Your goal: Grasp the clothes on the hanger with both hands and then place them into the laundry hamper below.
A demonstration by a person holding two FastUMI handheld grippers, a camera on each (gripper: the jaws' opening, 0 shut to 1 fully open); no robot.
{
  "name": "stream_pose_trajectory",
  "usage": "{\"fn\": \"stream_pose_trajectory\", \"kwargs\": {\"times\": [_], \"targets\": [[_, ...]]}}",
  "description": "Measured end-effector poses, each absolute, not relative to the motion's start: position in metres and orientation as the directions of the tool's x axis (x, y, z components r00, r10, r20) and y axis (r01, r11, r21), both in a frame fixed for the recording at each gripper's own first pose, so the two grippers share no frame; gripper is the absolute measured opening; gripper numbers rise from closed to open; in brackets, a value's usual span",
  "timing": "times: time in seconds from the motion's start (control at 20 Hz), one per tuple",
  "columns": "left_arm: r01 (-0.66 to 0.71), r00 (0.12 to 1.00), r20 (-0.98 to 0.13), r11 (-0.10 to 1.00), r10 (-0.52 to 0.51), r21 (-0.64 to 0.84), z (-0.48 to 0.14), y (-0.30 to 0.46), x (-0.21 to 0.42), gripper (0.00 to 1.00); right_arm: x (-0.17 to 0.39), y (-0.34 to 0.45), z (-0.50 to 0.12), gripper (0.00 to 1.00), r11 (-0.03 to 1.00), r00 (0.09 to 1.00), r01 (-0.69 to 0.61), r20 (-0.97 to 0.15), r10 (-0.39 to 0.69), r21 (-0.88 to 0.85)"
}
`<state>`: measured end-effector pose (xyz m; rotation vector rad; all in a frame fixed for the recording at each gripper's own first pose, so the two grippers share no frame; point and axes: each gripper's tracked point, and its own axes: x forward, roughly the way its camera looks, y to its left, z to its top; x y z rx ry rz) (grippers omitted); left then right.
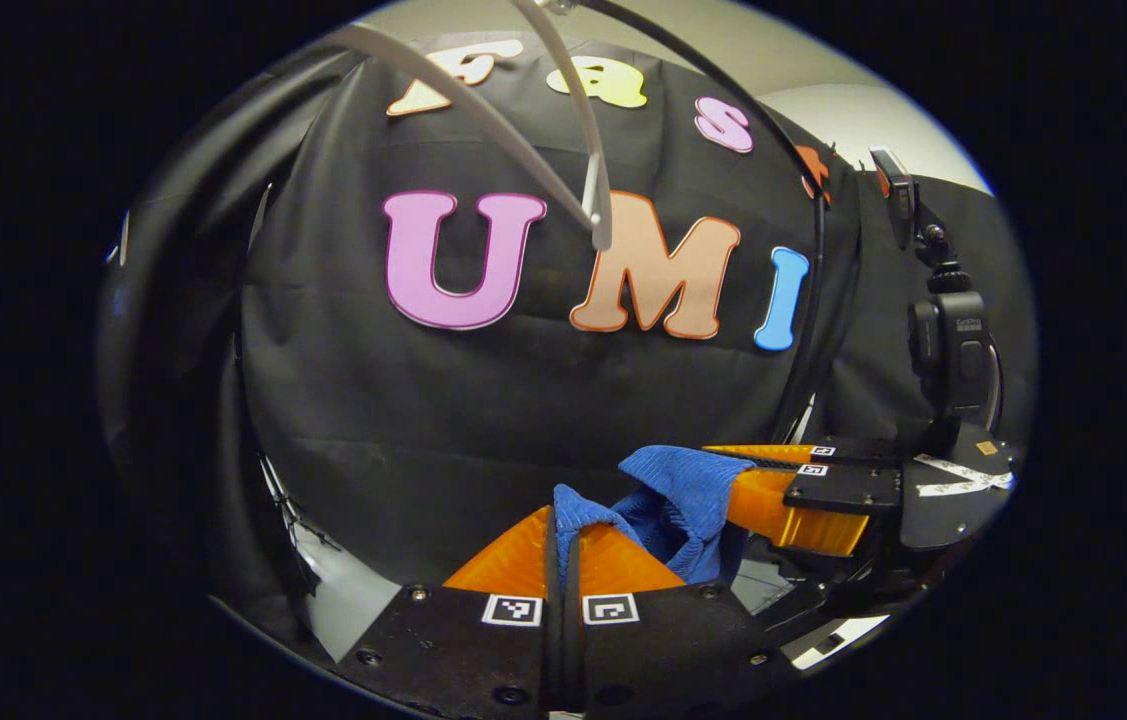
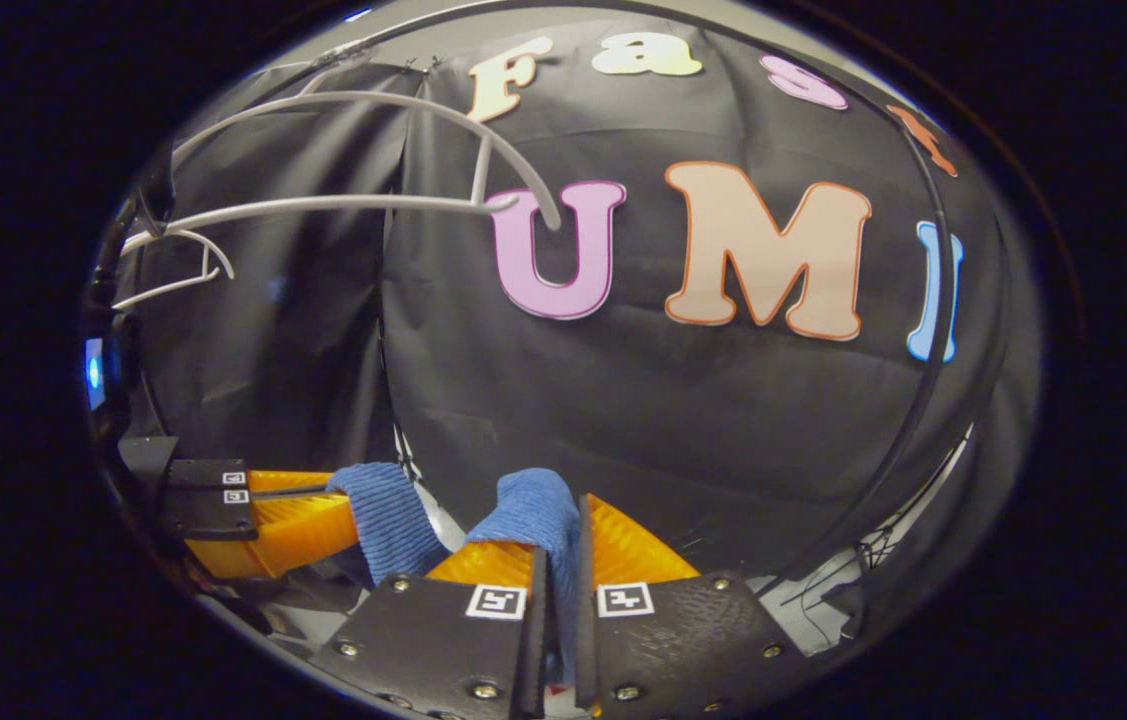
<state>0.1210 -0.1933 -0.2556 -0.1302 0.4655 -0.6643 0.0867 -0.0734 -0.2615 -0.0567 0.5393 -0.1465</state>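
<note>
Both hand-held grippers clench the blue cloth: the left hand-held gripper (image 1: 563,540) pinches one fold, the right hand-held gripper (image 2: 563,545) another. The blue cloth (image 1: 678,505) hangs between them, with the white hanger (image 2: 343,205) bare at eleven o'clock above.

This is a staged recording booth rather than a lived-in home. Creased black cloth (image 2: 623,400) hangs as the back wall, with a plain pale wall (image 1: 853,110) showing above it. A small black action camera on a jointed mount (image 1: 953,340) stands at the side, and an empty white plastic hanger (image 2: 343,150) hangs up high.
</note>
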Motion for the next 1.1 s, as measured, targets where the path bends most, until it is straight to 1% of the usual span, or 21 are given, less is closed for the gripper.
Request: {"fn": "stream_pose_trajectory", "kwargs": {"times": [0.5, 0.8, 0.9, 1.0, 1.1], "targets": [[0.495, 0.642, -0.556, 0.839, -0.527, -0.224, -0.342, -0.153, 0.1, 0.01, 0.059, -0.057, -0.338, 0.12, 0.991, 0.755, 0.084, -0.643, -0.133, -0.107], [0.475, 0.589, -0.657, 0.859, -0.47, -0.19, -0.389, -0.132, 0.081, 0.02, 0.04, -0.057, -0.379, 0.12, 0.992, 0.686, 0.092, -0.717, -0.123, -0.082], [0.463, 0.556, -0.699, 0.866, -0.449, -0.188, -0.406, -0.129, 0.072, 0.03, 0.037, -0.059, -0.383, 0.12, 0.992, 0.678, 0.106, -0.725, -0.123, -0.069], [0.451, 0.502, -0.752, 0.871, -0.427, -0.193, -0.427, -0.126, 0.059, 0.04, 0.037, -0.062, -0.382, 0.12, 0.992, 0.675, 0.108, -0.727, -0.126, -0.072], [0.437, 0.433, -0.808, 0.877, -0.4, -0.2, -0.452, -0.121, 0.037, 0.11, 0.038, -0.064, -0.382, 0.12, 0.992, 0.674, 0.104, -0.728, -0.126, -0.075]]}}
